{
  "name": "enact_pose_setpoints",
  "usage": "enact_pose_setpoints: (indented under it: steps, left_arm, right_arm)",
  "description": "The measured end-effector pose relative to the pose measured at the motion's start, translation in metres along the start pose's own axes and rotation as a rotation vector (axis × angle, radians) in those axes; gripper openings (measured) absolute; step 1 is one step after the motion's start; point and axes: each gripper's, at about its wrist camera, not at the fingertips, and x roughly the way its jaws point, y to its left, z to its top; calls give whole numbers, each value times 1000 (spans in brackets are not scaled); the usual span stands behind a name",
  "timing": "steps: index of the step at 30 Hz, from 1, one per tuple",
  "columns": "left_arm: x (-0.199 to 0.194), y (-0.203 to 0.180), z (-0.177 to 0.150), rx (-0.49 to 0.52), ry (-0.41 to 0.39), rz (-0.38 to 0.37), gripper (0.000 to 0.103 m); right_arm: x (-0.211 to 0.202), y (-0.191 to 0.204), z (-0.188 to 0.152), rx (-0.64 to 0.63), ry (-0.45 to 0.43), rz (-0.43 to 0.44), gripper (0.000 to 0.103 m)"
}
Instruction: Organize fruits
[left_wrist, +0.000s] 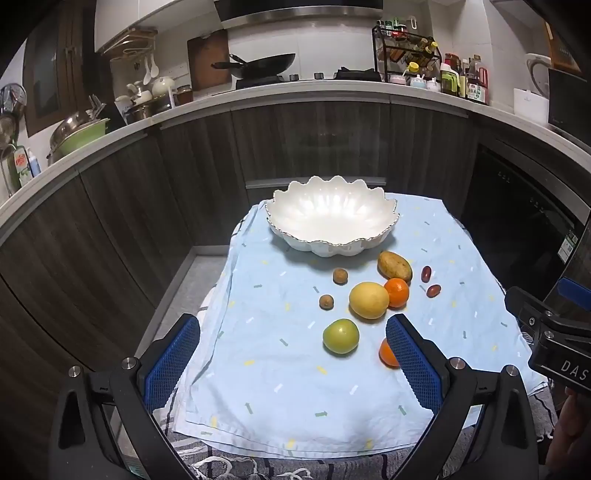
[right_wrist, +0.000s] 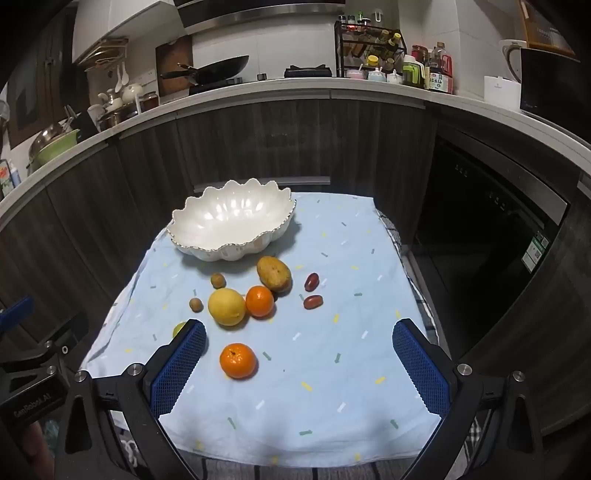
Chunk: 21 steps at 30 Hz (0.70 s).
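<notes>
Though scattered, fruits (right_wrist: 237, 360) whole, unpeeled.

Your left gripper (left_wrist: 293, 354) shows black plastic arms, round silver screws at the joints and blue mesh-textured pads (left_wrist: 171, 360) on both fingers. Your right gripper (right_wrist: 301, 363) matches it: black frame, silver screws, blue gridded pads (right_wrist: 421, 369). White lettering marks each black housing, and there's bare skin at the edges.
</notes>
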Motion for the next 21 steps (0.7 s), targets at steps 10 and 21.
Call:
enact_pose_setpoints:
  steps: [10, 21]
  left_arm:
    - [0, -3, 4, -10, 4, 2, 103]
    - [-2, 6, -2, -31, 2, -15, 103]
  right_arm:
    - [-7, 0, 0, 6, -9, 0, 102]
    - [-6, 1, 0, 2, -13, -4, 102]
